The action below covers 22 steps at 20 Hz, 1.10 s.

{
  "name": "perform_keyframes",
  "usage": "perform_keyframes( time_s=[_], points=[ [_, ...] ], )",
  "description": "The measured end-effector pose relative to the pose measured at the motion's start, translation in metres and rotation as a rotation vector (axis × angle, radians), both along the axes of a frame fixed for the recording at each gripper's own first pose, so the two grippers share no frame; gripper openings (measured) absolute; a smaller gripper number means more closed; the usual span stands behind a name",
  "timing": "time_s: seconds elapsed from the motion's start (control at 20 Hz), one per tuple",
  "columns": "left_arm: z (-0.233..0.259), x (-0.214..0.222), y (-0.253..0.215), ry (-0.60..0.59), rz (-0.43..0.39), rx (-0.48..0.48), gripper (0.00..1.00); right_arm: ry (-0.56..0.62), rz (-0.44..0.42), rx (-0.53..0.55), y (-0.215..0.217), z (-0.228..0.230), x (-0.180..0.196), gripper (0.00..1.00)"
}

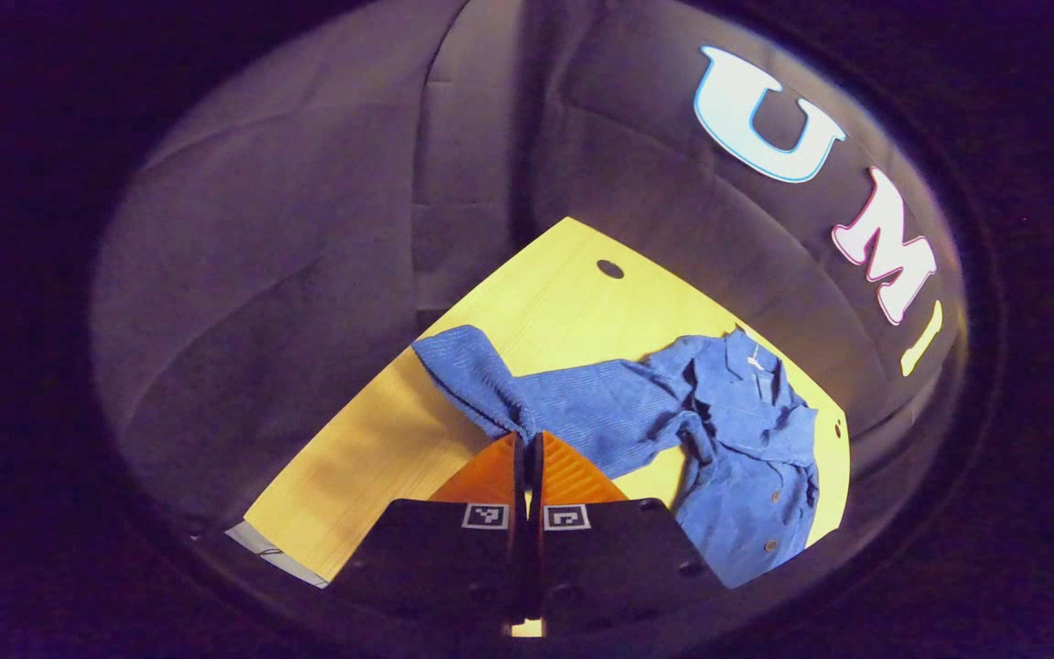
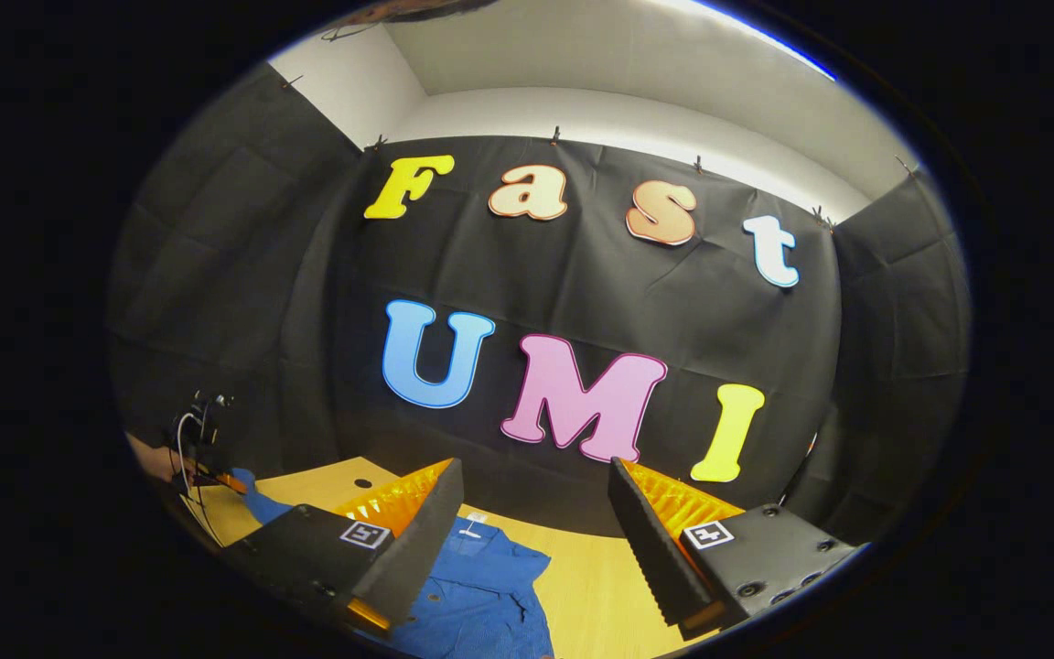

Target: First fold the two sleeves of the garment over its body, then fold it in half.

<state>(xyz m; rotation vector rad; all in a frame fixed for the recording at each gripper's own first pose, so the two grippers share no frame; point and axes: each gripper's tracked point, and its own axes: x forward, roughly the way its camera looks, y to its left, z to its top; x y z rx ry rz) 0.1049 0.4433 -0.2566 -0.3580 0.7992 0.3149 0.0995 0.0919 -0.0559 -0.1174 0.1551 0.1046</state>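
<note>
One blue garment (image 1: 673,412) lies on one yellow table (image 1: 381,448). Two sleeves can be counted on it: one sleeve (image 1: 481,375) stretched out, a second sleeve (image 1: 696,435) bunched against the body. At least three buttons (image 1: 775,495) show down its front in the left gripper view. One round hole (image 1: 610,269) marks the tabletop. Two grippers are at work: the left gripper (image 1: 527,437) and the right gripper (image 2: 536,476), each with two fingers and each finger with one square marker (image 1: 485,516).

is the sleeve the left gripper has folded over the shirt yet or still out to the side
Still out: the sleeve, pinched in the left gripper, stretches away from the shirt body over bare table.
</note>
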Motion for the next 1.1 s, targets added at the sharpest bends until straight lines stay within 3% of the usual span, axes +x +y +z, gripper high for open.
perform_keyframes(
  time_s=[0.05,0.1,0.15,0.35,0.55,0.85,0.9,0.95,1.0,1.05,1.1],
  points=[
    [0.014,0.008,-0.011,-0.017,-0.023,0.006,0.0,0.011,-0.007,0.008,-0.003,-0.004,0.001,0.93],
    [0.024,0.014,-0.021,-0.032,-0.05,0.006,0.0,0.018,-0.019,0.018,-0.008,-0.005,0.0,1.0],
    [0.036,0.022,-0.034,-0.045,-0.073,0.006,0.0,0.02,-0.031,0.028,-0.013,-0.005,-0.001,0.93],
    [0.064,0.072,-0.091,-0.085,-0.185,0.017,0.0,0.03,-0.081,0.039,-0.034,-0.01,-0.004,0.92],
    [0.076,0.13,-0.165,-0.127,-0.289,-0.046,0.0,0.055,-0.132,0.037,-0.057,-0.018,-0.014,0.93],
    [0.061,0.187,-0.285,-0.127,-0.495,-0.066,0.0,0.122,-0.238,0.021,-0.106,-0.04,-0.028,0.93],
    [0.053,0.194,-0.304,-0.126,-0.531,-0.082,0.0,0.133,-0.252,0.019,-0.114,-0.043,-0.03,1.0],
    [0.043,0.201,-0.322,-0.13,-0.566,-0.102,0.0,0.142,-0.263,0.018,-0.121,-0.047,-0.031,1.0],
    [0.026,0.21,-0.34,-0.124,-0.588,-0.115,0.0,0.15,-0.271,0.014,-0.125,-0.052,-0.033,0.93],
    [0.009,0.215,-0.35,-0.098,-0.592,-0.13,0.0,0.163,-0.277,0.009,-0.131,-0.058,-0.033,1.0],
    [-0.009,0.219,-0.359,-0.073,-0.595,-0.139,0.0,0.177,-0.283,0.008,-0.136,-0.065,-0.035,1.0]
  ],
)
